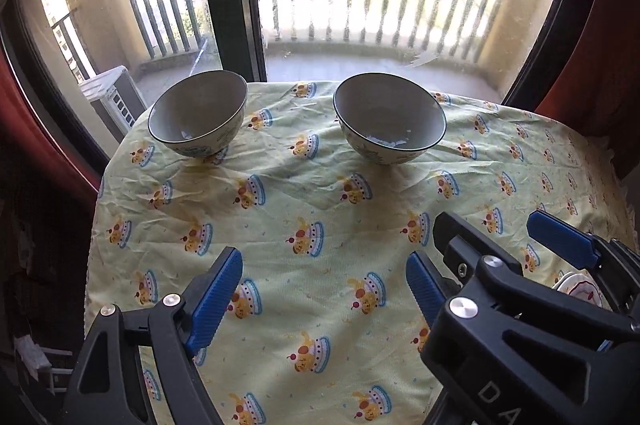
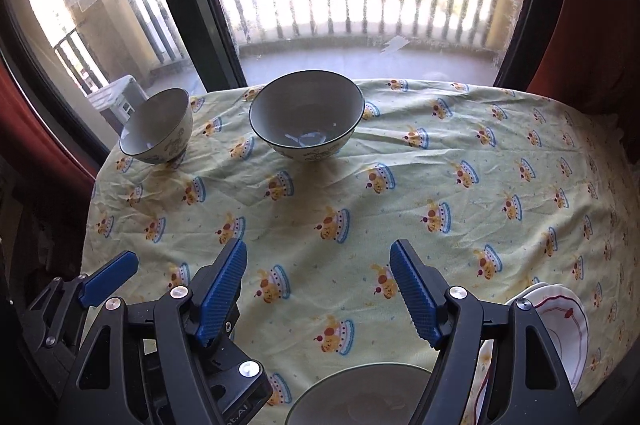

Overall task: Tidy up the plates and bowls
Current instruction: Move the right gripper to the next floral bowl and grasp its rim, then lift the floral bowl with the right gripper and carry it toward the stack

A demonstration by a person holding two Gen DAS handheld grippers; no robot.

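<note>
Both pairs of jaws stand wide with nothing between them. The left gripper (image 1: pixel 324 289) hovers over bare tablecloth (image 1: pixel 320 193), and the right gripper (image 2: pixel 320 289) is just beside it. Straight ahead of the left jaws, at the table's far edge by the window, sit two upright bowls: the left bowl (image 1: pixel 198 113) and the right bowl (image 1: pixel 390 117), well apart from each other. Nearest the right jaws a third bowl (image 2: pixel 360 397) lies directly beneath them, with white red-trimmed plates (image 2: pixel 560 325) to its right. So the right hand looks better placed for that near bowl, reaching downward.
</note>
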